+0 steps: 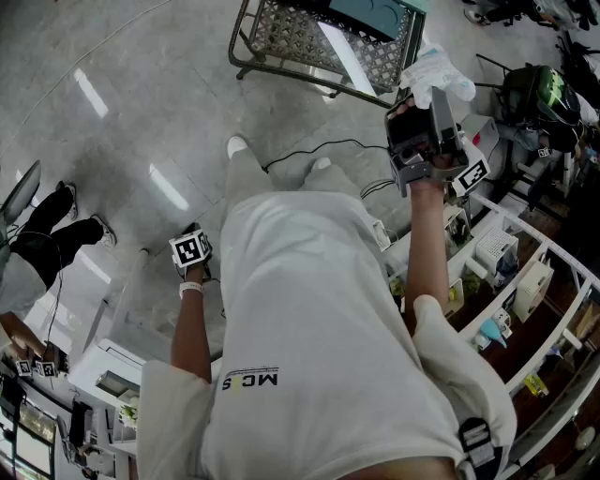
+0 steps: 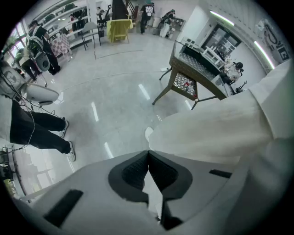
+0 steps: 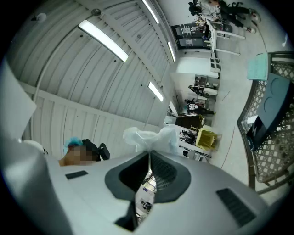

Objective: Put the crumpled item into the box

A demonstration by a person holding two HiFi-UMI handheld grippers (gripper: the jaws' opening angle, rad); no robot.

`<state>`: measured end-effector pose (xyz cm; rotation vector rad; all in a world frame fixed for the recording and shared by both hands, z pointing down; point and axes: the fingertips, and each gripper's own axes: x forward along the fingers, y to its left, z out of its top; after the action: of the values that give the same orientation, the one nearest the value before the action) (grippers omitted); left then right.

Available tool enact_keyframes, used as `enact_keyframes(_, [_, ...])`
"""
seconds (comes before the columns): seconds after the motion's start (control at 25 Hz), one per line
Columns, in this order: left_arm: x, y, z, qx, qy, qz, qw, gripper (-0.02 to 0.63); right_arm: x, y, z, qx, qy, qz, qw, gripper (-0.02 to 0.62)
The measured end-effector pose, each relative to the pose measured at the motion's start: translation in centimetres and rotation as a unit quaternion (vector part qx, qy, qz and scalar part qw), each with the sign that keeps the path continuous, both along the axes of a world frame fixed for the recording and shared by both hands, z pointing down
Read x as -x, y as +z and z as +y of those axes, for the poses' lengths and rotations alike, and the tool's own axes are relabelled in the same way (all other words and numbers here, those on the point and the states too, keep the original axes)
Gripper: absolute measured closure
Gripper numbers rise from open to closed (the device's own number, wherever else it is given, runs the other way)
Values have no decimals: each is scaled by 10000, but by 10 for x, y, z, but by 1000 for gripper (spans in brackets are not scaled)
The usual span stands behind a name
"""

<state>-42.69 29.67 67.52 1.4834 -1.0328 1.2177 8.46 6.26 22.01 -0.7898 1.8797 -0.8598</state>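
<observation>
Right gripper (image 3: 148, 153): my jaws are clenched on the crumpled item (image 3: 149, 137), a wad of thin, whitish, see-through film. It bunches out just past the jaw tips, pinched at its lower end. In the head view the right gripper (image 1: 429, 105) is held high on a raised arm, and the crumpled item (image 1: 437, 75) sticks out above it, in the air, resting on nothing.

Left gripper (image 2: 148, 153): jaws pressed together, tips touching, nothing between them. In the head view the left gripper (image 1: 192, 251) hangs low at my side, above the grey floor (image 1: 141, 112) and well apart from the right one.

Beyond the raised gripper stands a metal table with a mesh tabletop (image 1: 309, 37). The crumpled item is near its right corner but does not touch it. A teal thing (image 1: 370, 11) lies at the tabletop's far edge; I cannot tell whether it is the box. The same mesh tabletop (image 3: 271, 137) shows at the right edge of the right gripper view.

My white shirt (image 1: 309, 309) fills the middle of the head view. Shelves (image 1: 525, 281) with small goods run along the right.
</observation>
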Motion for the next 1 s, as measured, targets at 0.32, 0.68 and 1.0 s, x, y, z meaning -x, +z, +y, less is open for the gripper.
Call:
enact_keyframes(0.32, [-131,-67,-16,-1845,264,780,9794,581,-10,24,145,556,467,2424,9675,568])
enact_keyframes(0.68, [-398,-351,54,-4612,1408,2649,8351,581,-43,75,329,1108,1231,5303,8315,568])
enact_keyframes(1.0, [-447,-380,109,-4680,1850,2891,8144,581,-50,70,381,1075,1526,5471,8160,567])
